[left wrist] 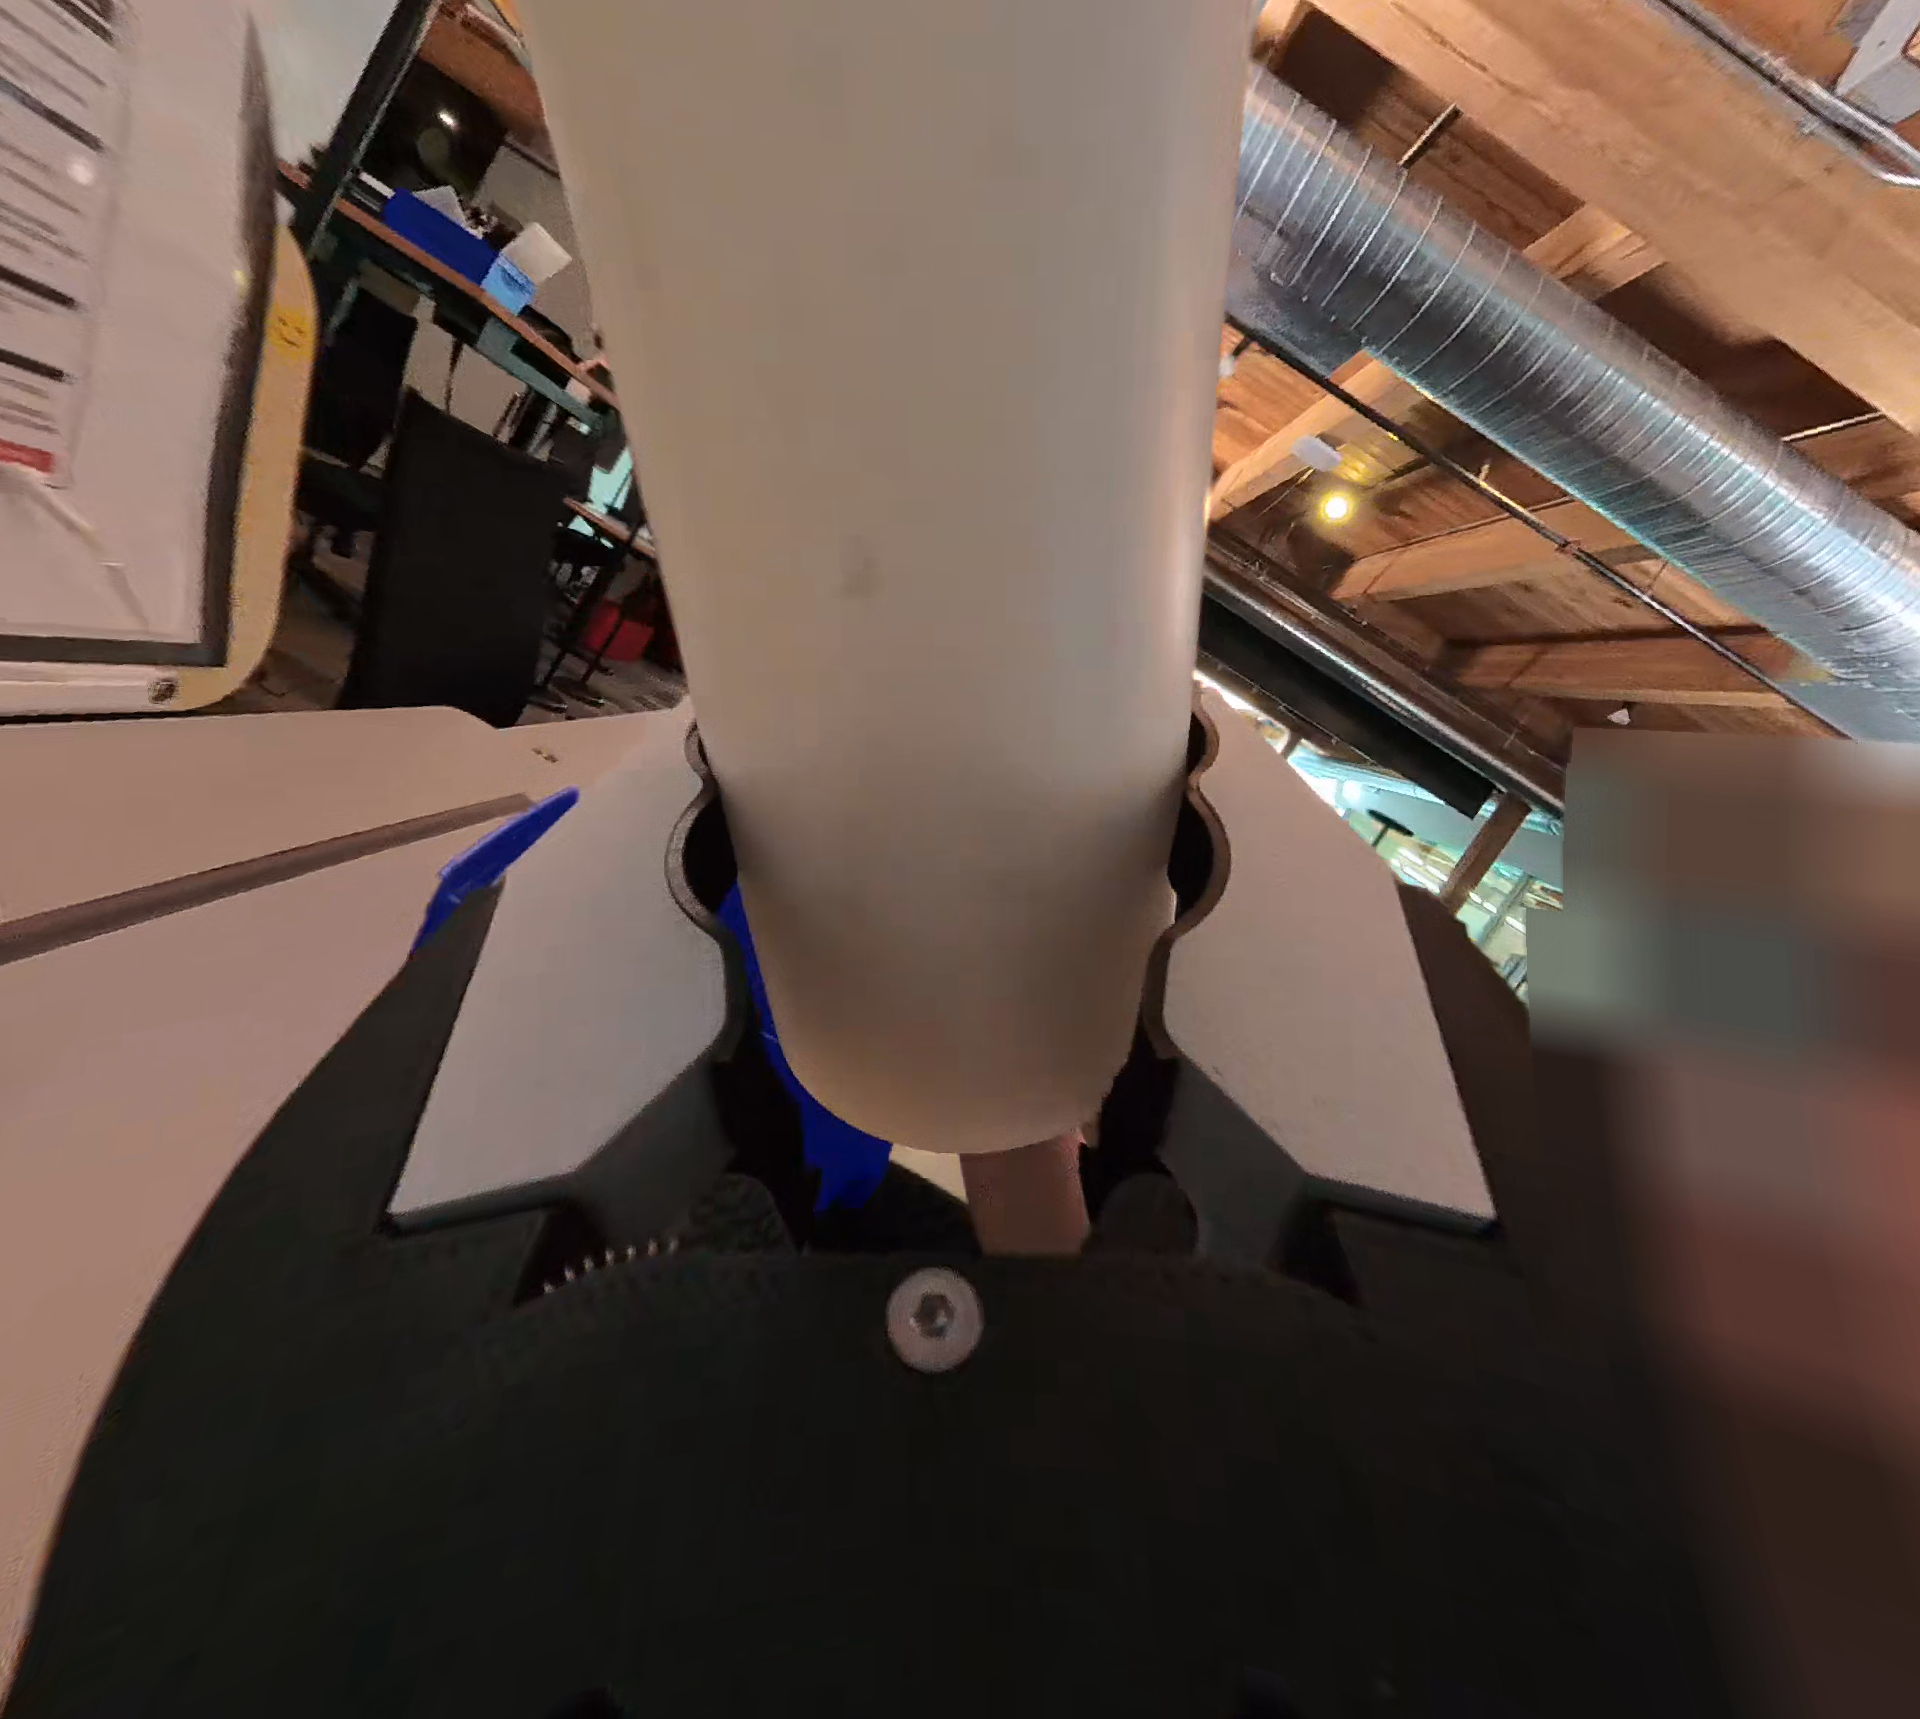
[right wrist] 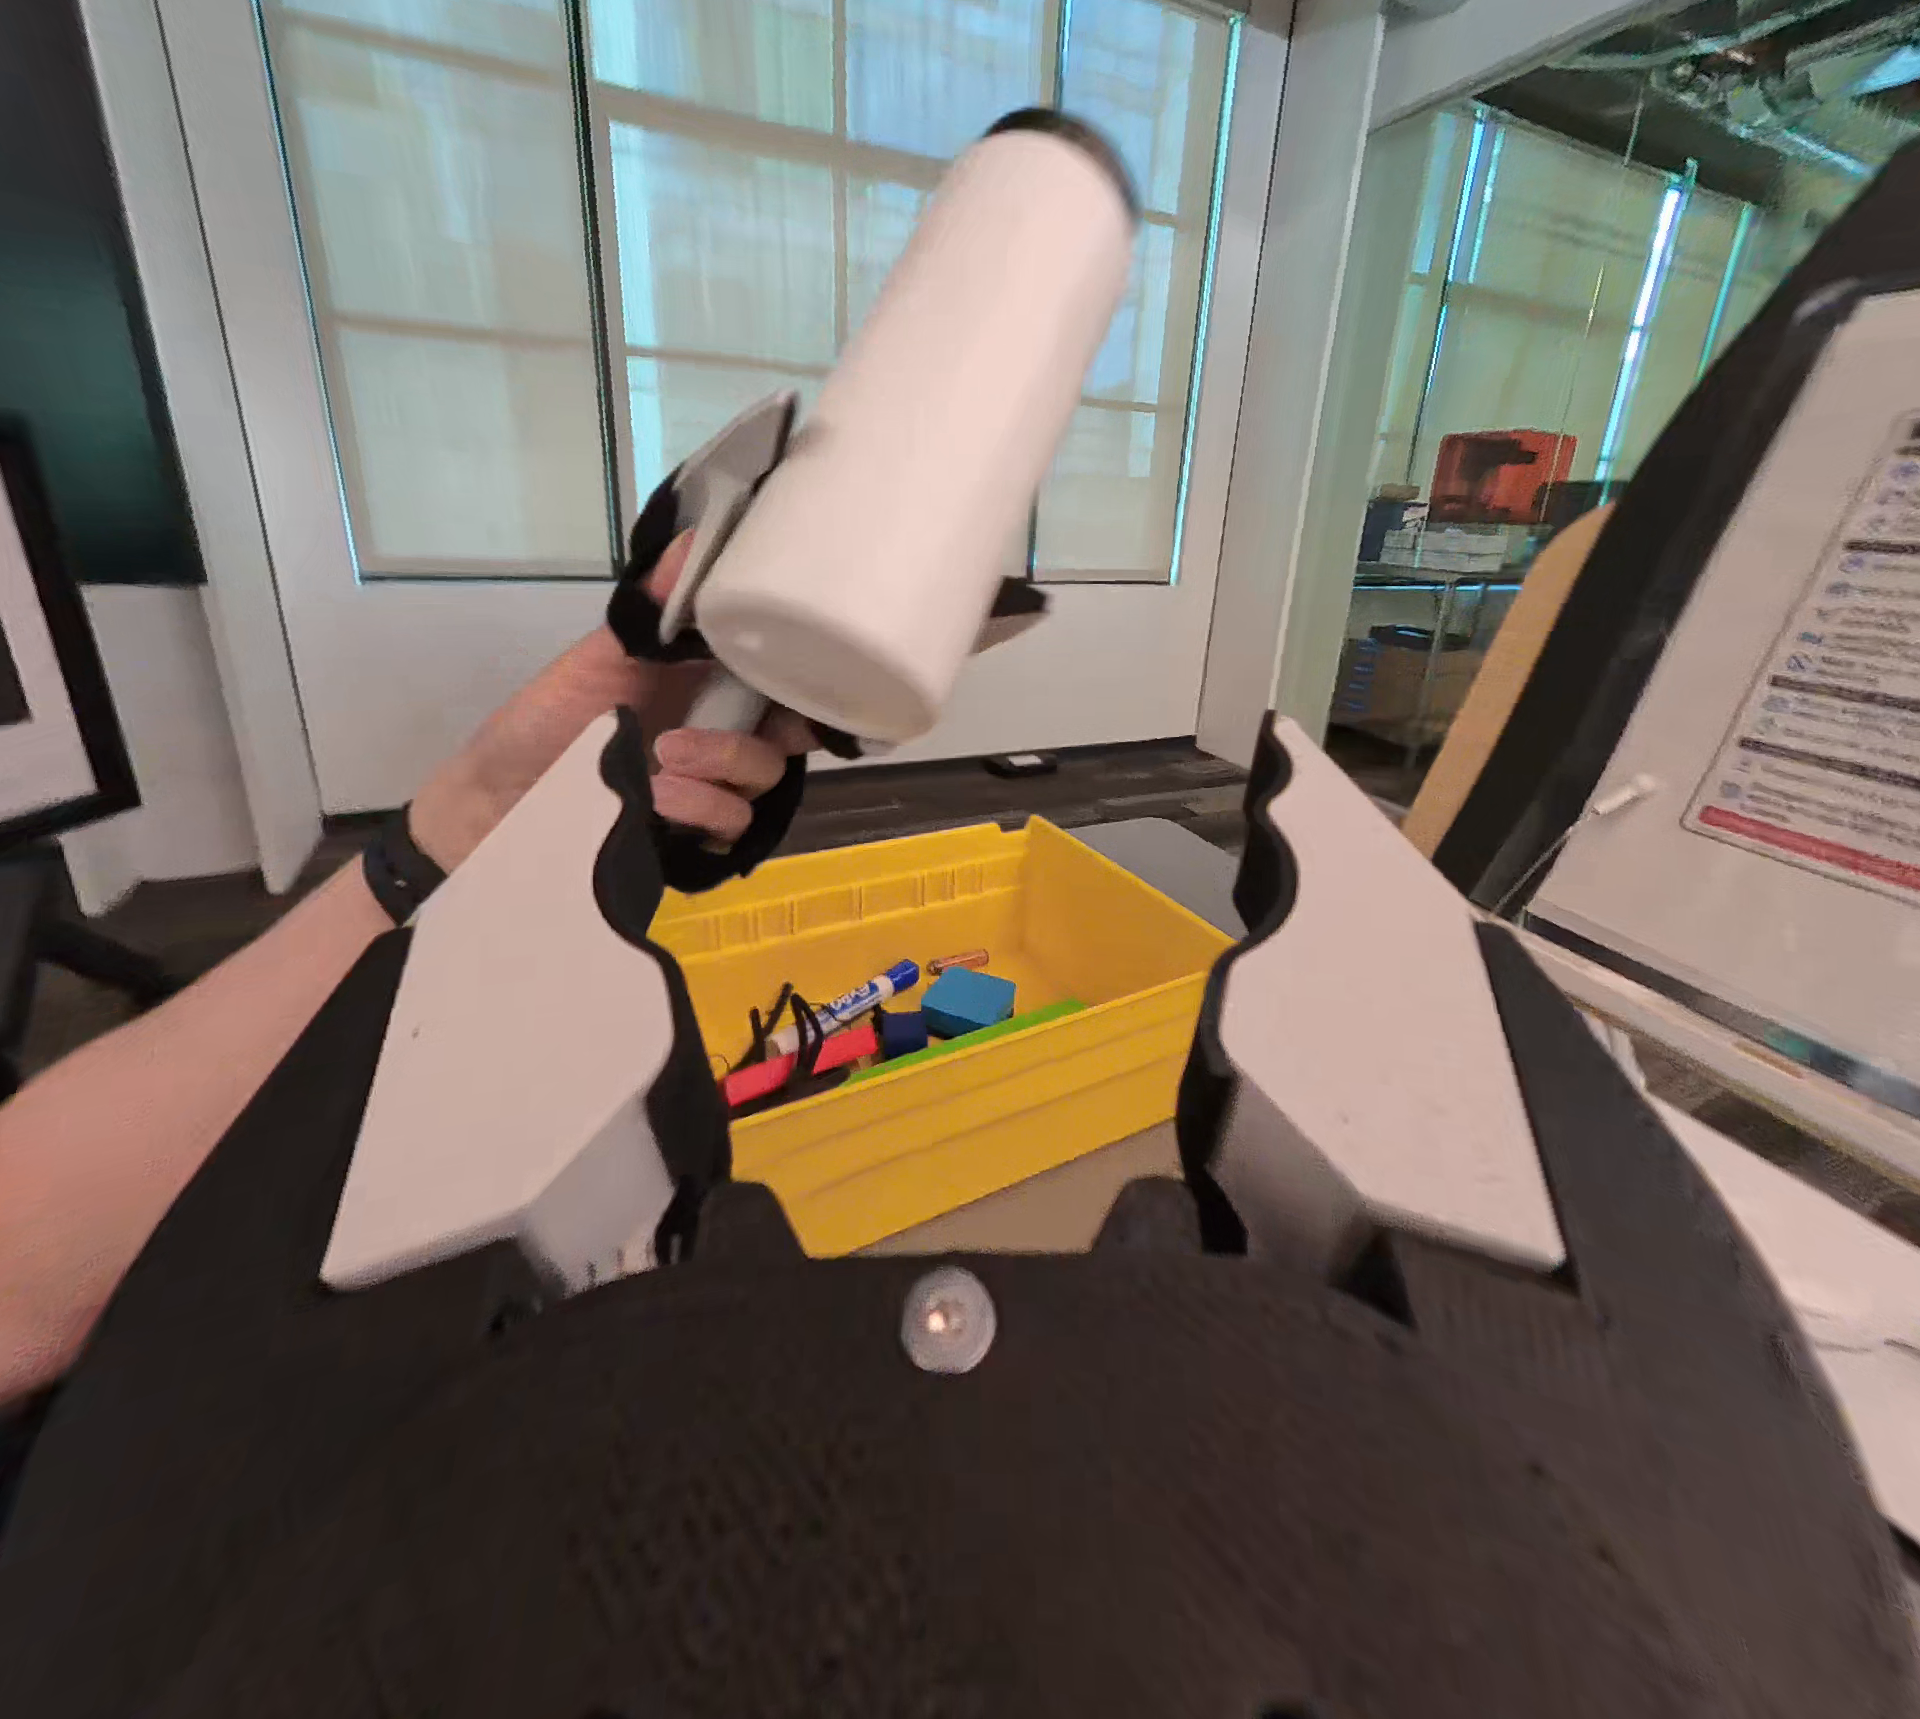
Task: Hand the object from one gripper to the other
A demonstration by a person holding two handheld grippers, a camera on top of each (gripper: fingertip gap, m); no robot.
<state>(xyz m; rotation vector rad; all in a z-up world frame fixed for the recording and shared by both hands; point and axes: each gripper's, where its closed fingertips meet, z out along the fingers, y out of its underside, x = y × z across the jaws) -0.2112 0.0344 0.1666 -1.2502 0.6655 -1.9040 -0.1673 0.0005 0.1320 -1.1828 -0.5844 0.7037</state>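
Observation:
A white cylindrical bottle with a dark cap fills the middle of the left wrist view. My left gripper is shut on its lower body, near the base. In the right wrist view the same bottle hangs in the air, tilted, base toward the camera, held by the left gripper in a person's hand. My right gripper is open and empty. It sits below and in front of the bottle's base, apart from it.
A yellow bin stands on the table below the right gripper, holding a marker, a blue block and other small items. A board with a printed sheet stands at the right. A metal duct runs overhead. Across from one pair of fingers to the other is roughly 8 centimeters.

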